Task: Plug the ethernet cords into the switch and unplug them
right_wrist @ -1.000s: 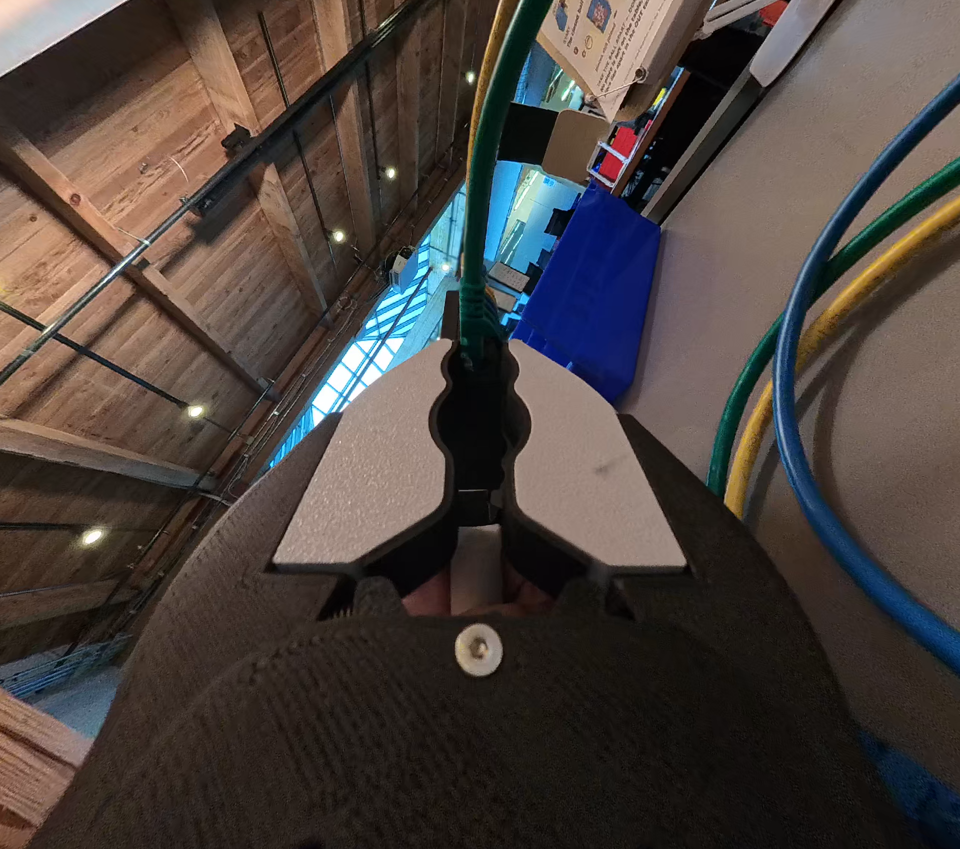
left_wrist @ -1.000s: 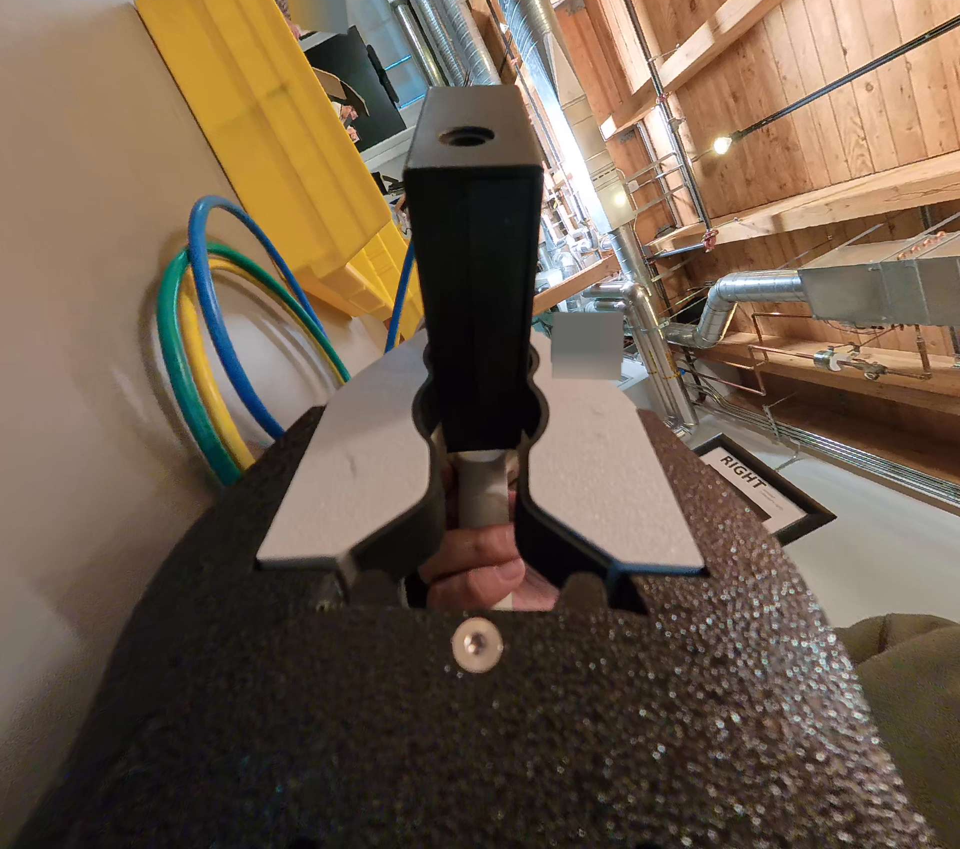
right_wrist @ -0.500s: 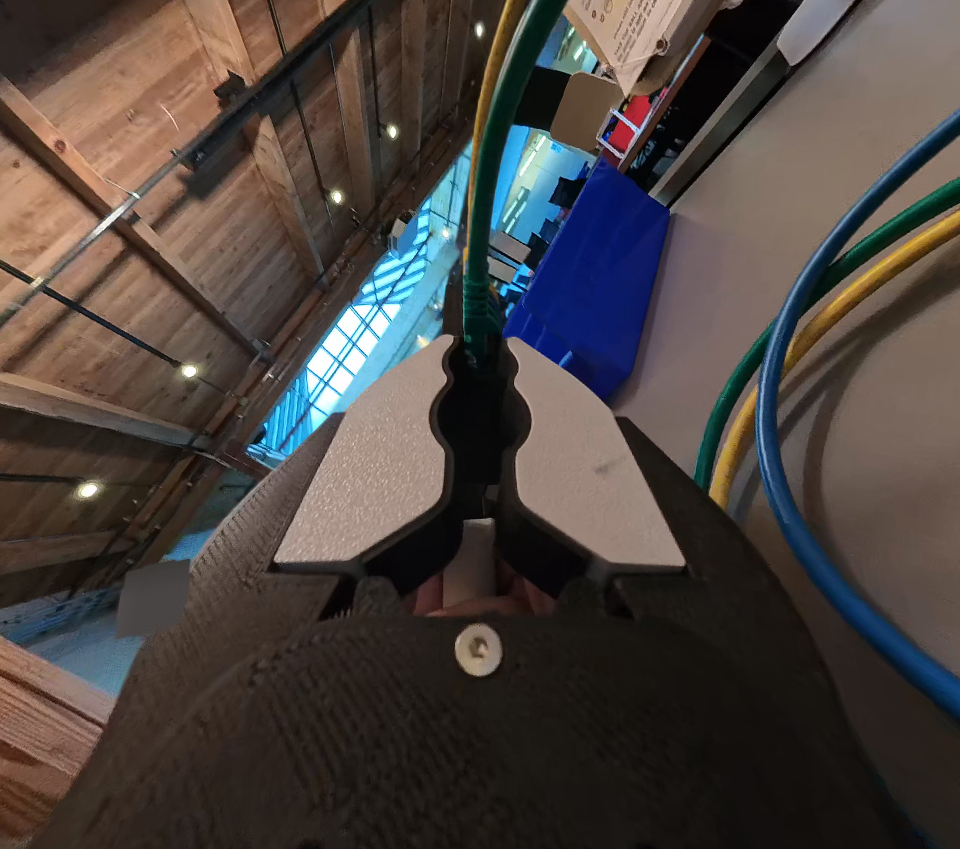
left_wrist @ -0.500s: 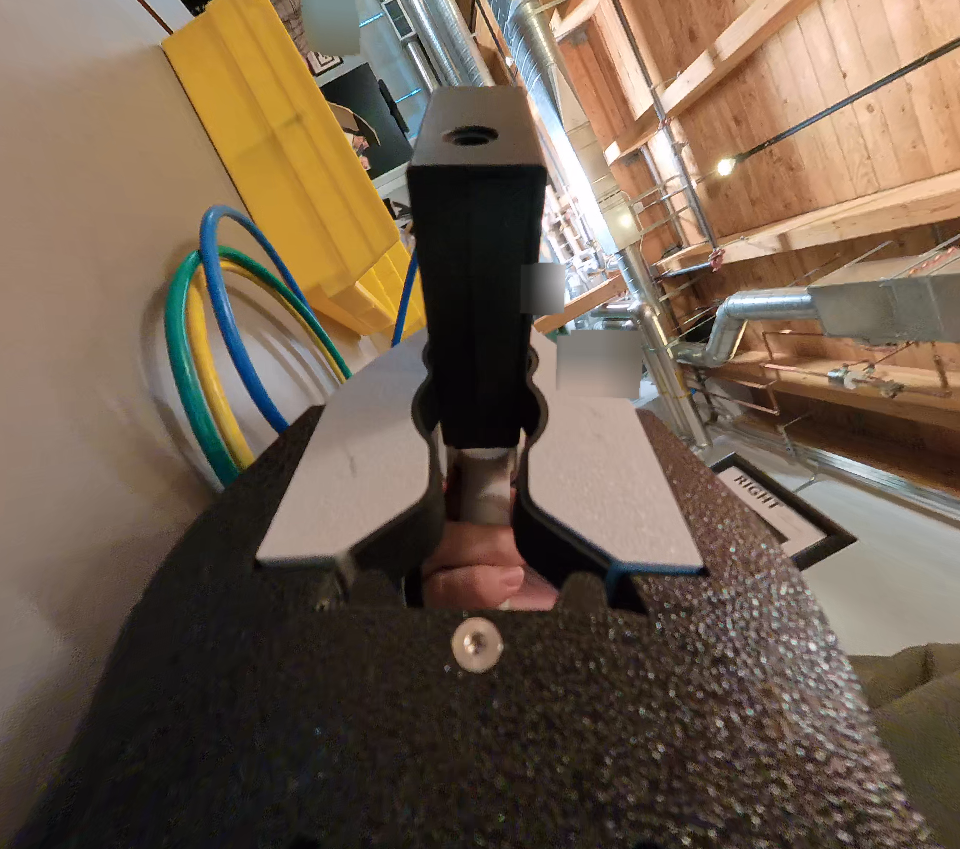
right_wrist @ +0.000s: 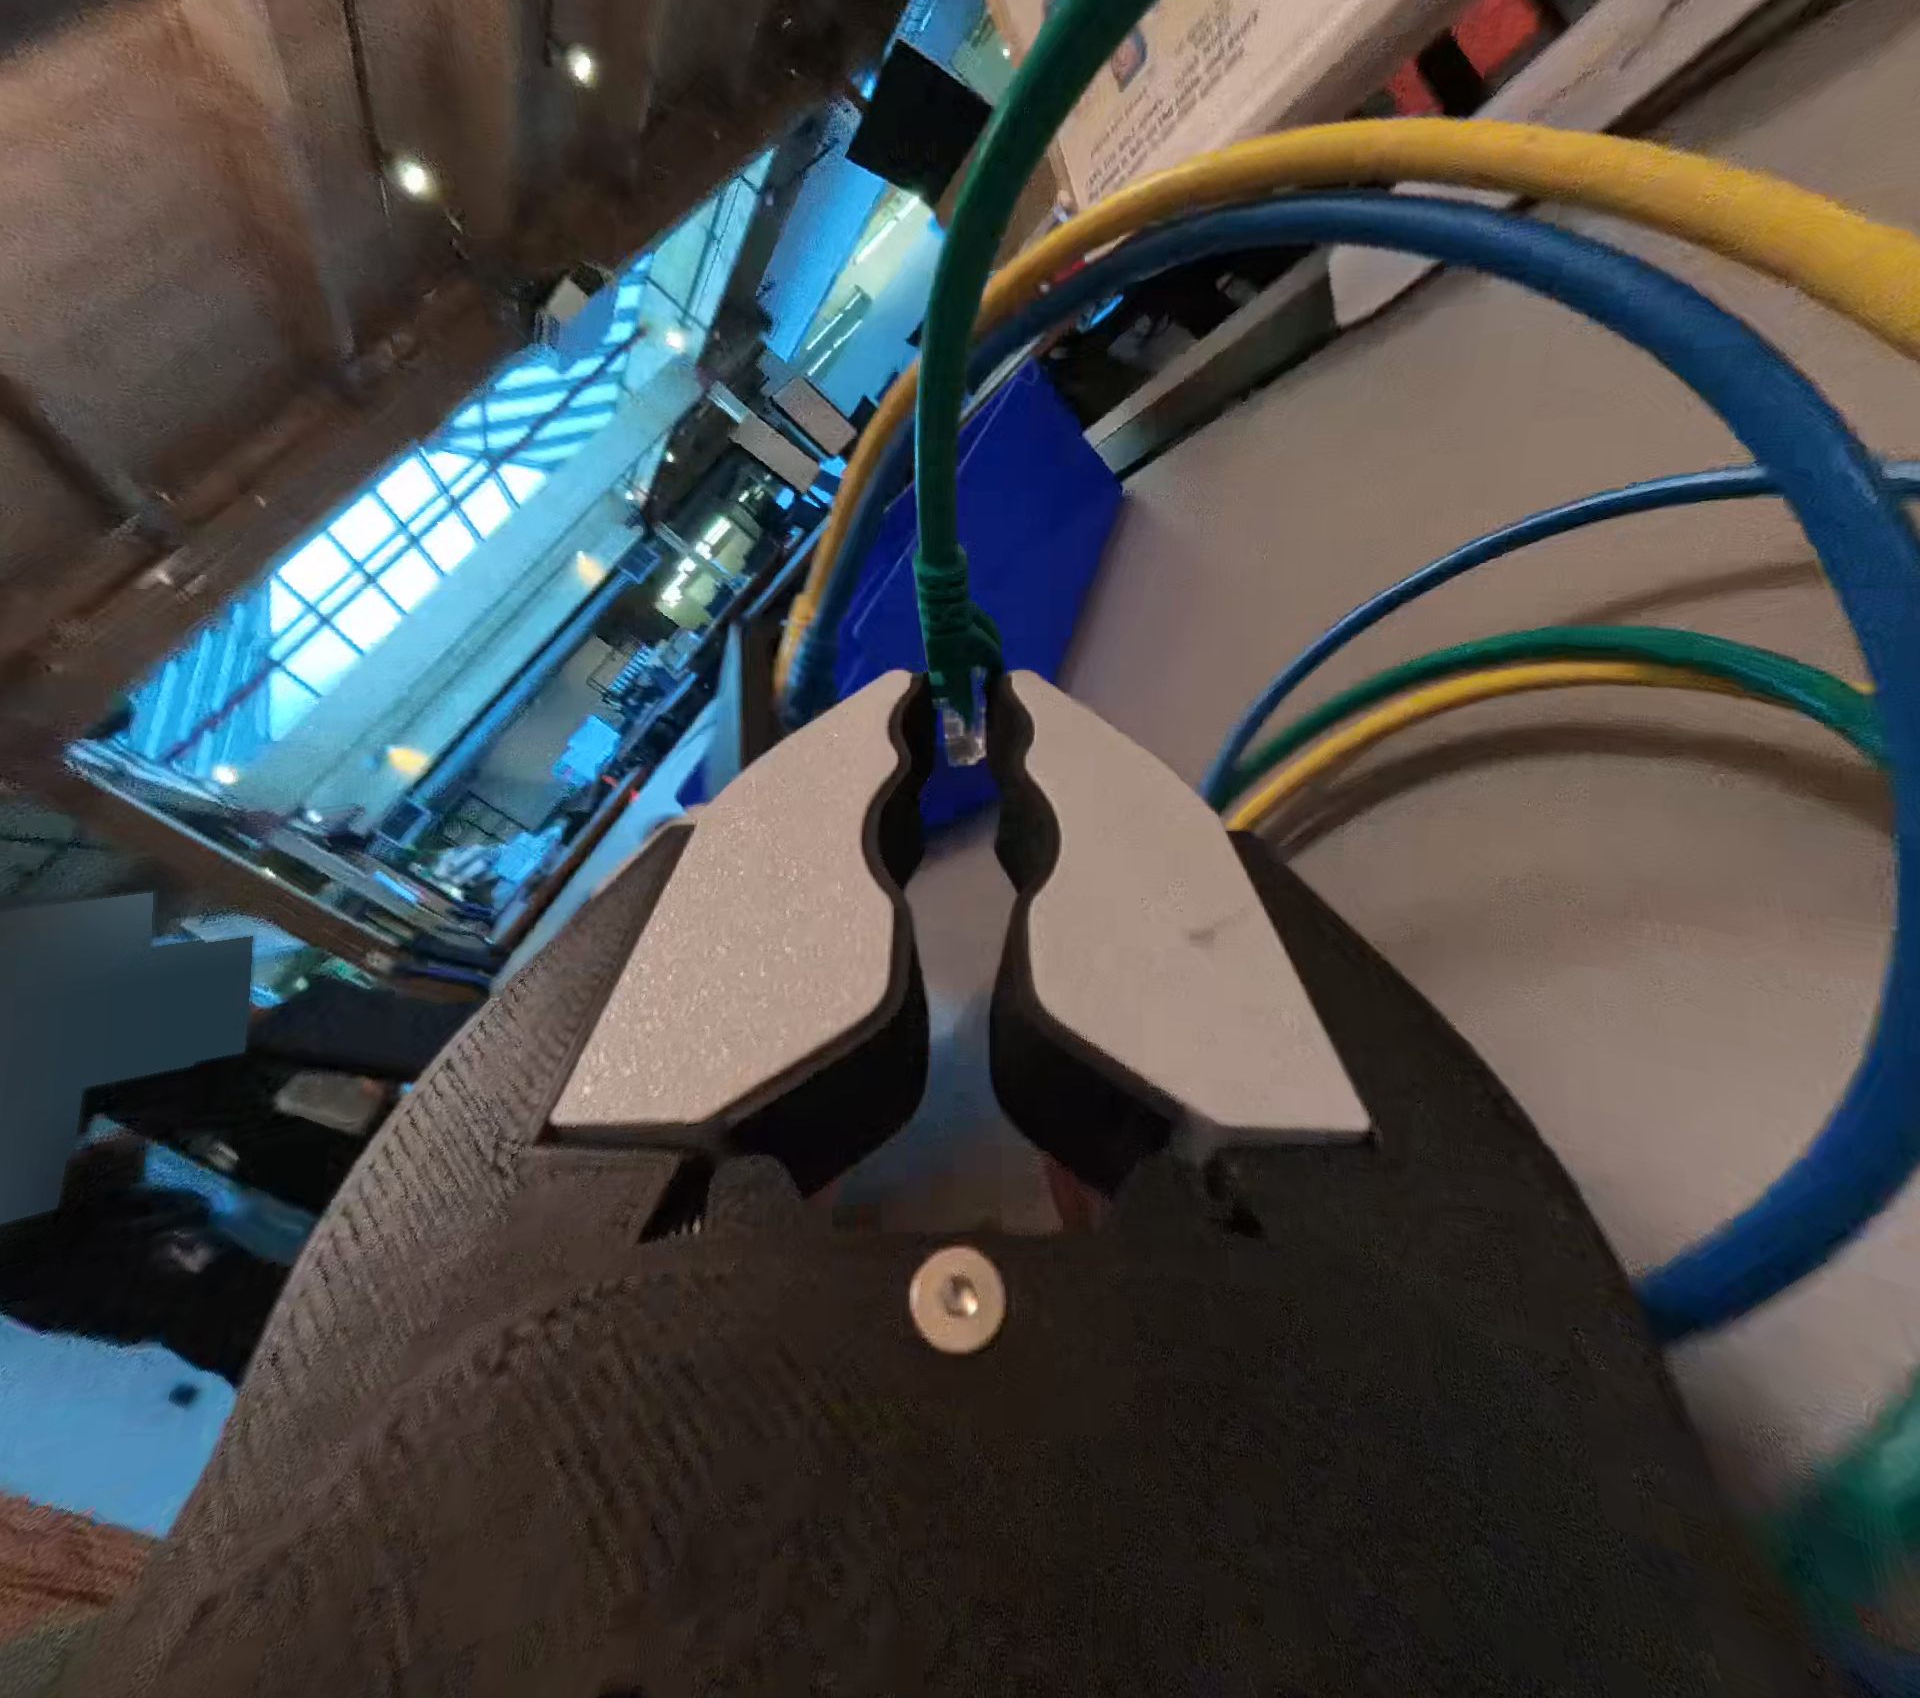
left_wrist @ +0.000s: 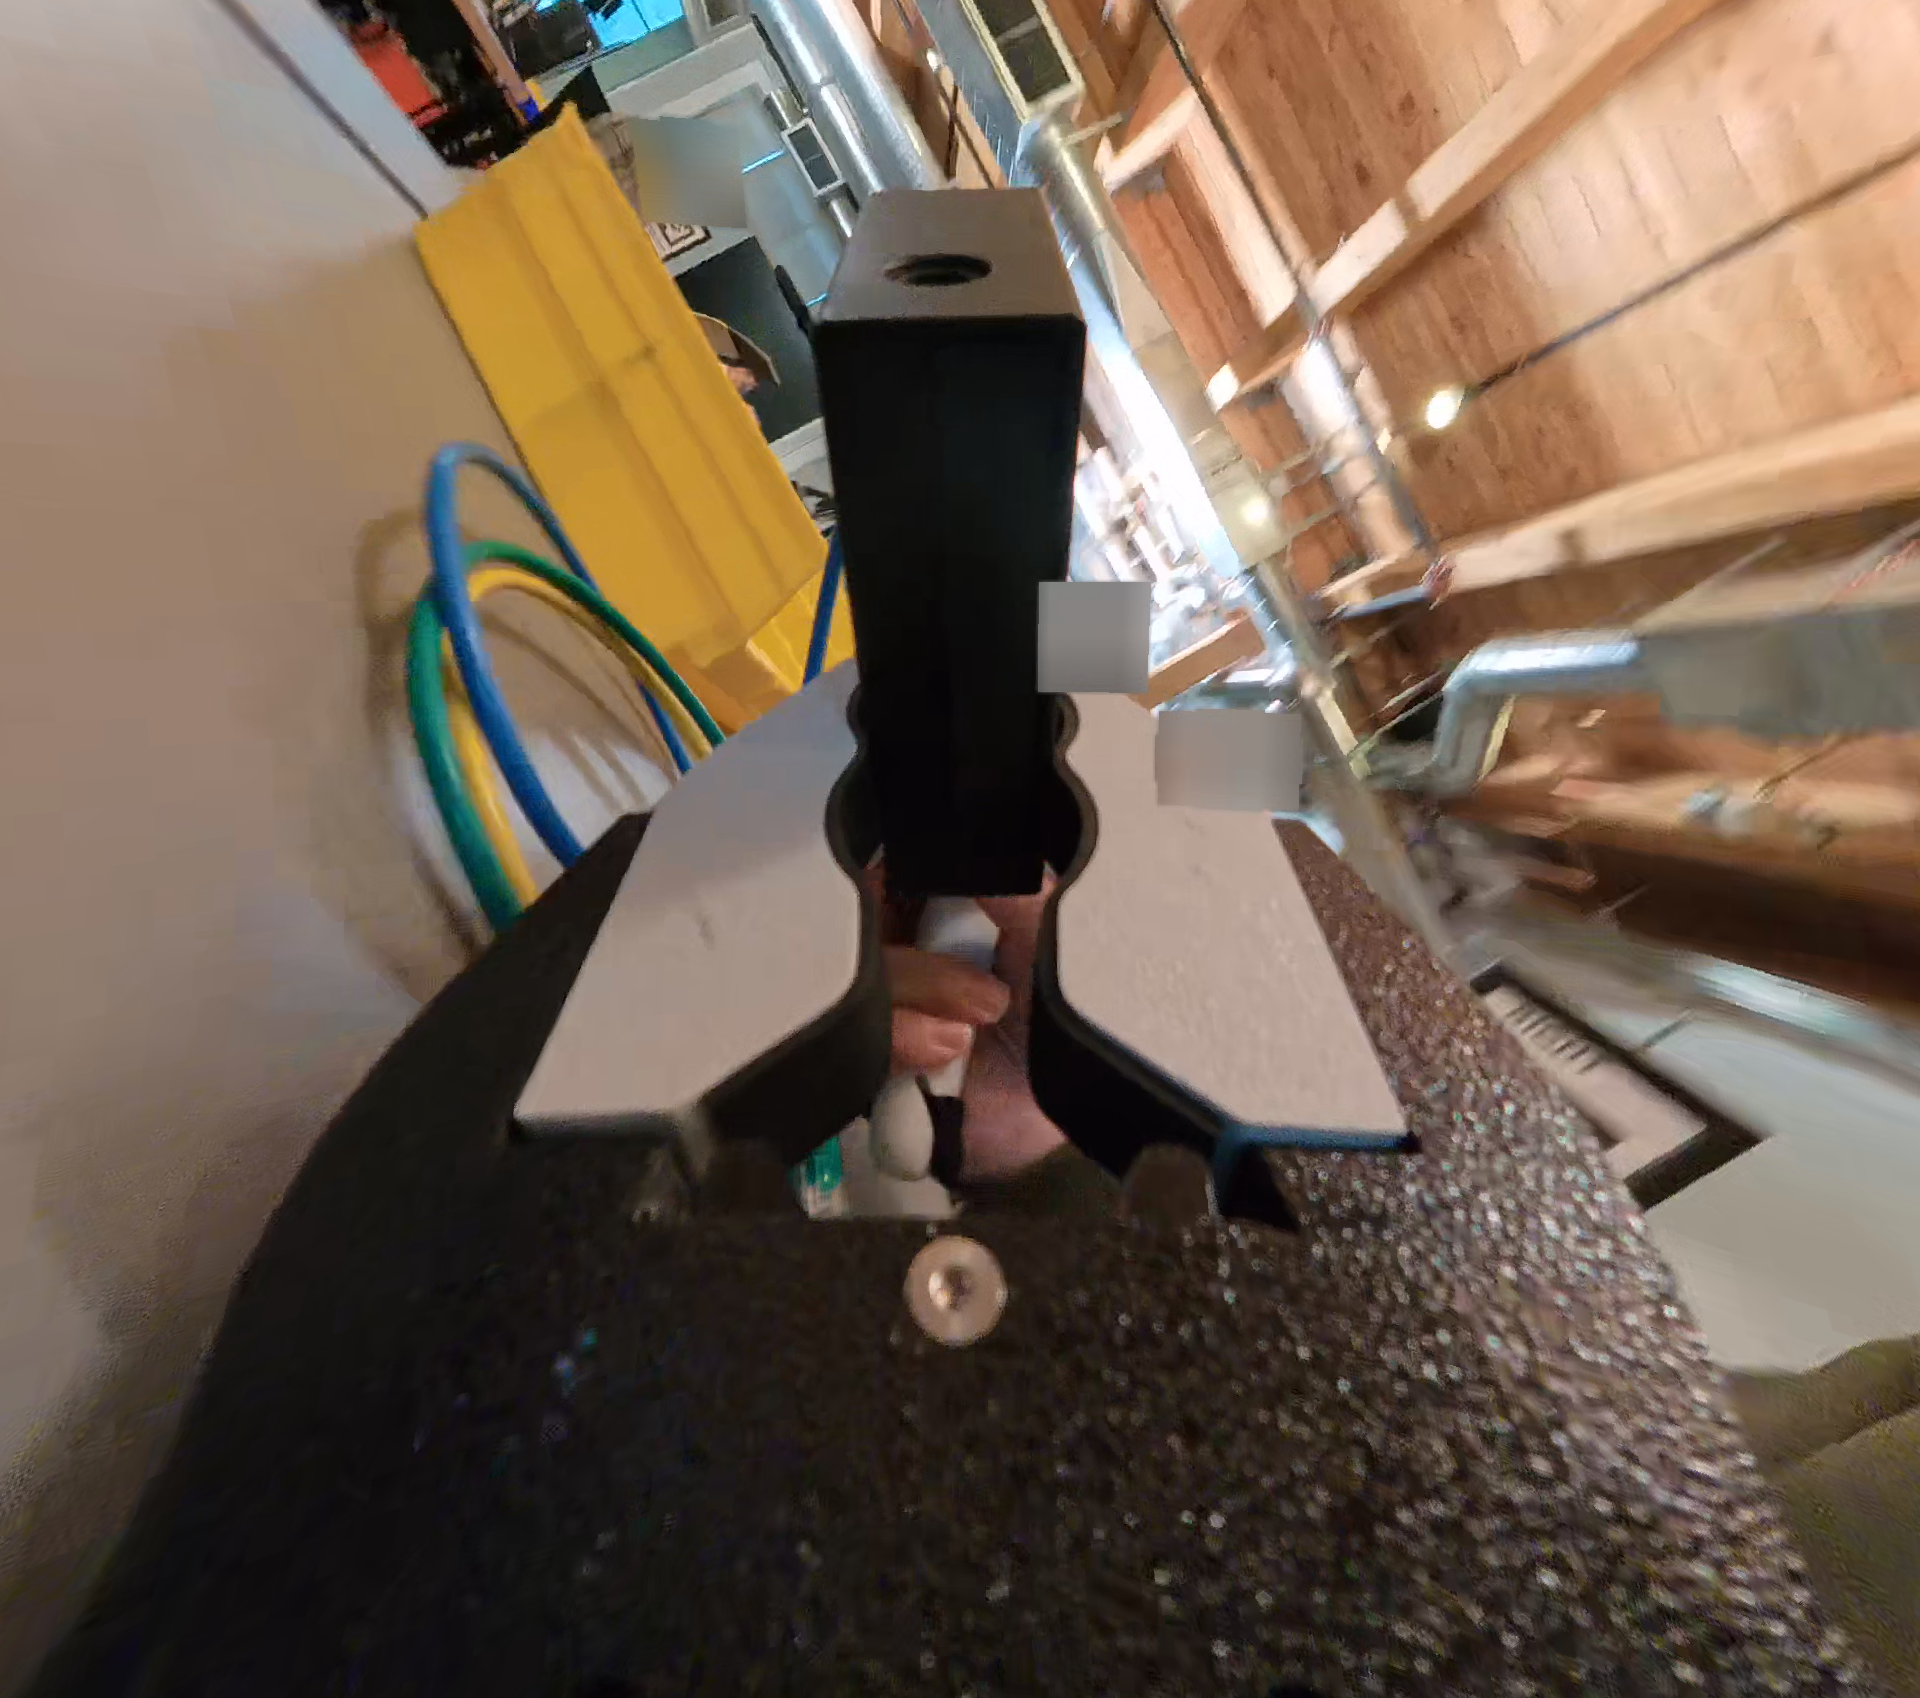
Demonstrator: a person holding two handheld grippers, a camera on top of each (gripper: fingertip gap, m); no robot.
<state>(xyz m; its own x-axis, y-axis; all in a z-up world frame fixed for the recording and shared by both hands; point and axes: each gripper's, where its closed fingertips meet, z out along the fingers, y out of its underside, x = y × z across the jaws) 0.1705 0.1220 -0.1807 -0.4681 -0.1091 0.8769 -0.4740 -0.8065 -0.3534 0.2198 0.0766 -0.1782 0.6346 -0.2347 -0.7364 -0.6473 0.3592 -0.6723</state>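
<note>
The right tongs [right_wrist: 961, 729] pinch the green cord [right_wrist: 951, 443] by its plug, pointing back along them; the left tongs [left_wrist: 961, 775] clamp the switch [left_wrist: 951, 505], upright ahead.

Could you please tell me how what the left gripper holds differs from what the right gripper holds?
The left gripper clamps a rigid black box-shaped switch; the right gripper pinches the clear plug of a bendy green cord. The switch fills the gap between its jaws and stands well past them; the plug sits only at the fingertips. Both are held firmly.
</note>
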